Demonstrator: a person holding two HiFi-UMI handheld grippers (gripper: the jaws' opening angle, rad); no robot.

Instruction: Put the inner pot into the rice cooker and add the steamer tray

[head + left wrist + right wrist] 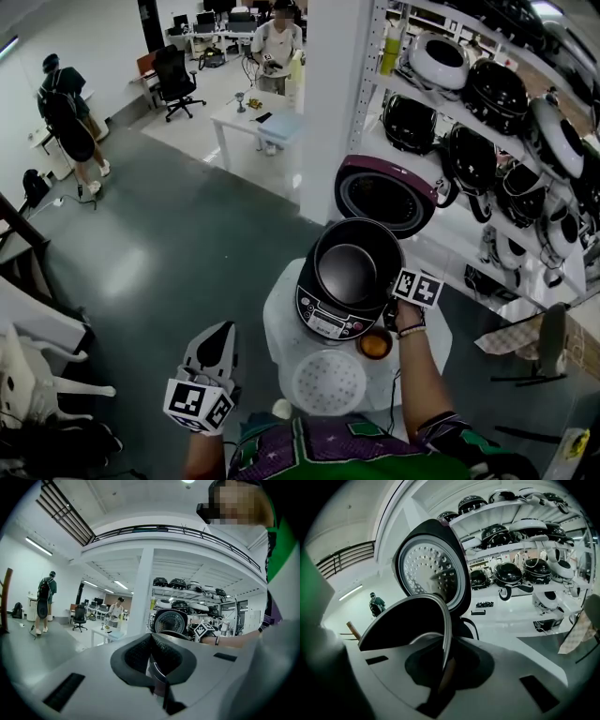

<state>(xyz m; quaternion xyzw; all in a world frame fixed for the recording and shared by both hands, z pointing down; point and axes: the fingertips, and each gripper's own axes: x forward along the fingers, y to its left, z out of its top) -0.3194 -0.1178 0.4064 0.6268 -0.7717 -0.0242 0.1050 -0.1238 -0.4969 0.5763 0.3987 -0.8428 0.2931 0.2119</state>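
Closest to us, the left gripper [218, 342] hovers off the left edge of the white table [281, 328]. Its jaws are pressed together with nothing between them, as the left gripper view [154, 658] confirms. On the table just ahead lies the steamer tray [328, 382], a white perforated disc, flat and untouched. Just beside it, to the right, stands a small cup with orange contents [375, 345].

Beyond that, our right gripper [394, 302] has clamped the right rim of the inner pot [349, 272]. In the right gripper view [443, 663] the pot's thin metal edge [408, 620] runs straight between the closed jaws. The dark pot sits in the mouth of the rice cooker [328, 319]; we cannot tell whether it is fully seated. The cooker's lid [384, 192] stands open behind it.

Farther right, shelves [487, 122] carry many more cookers.
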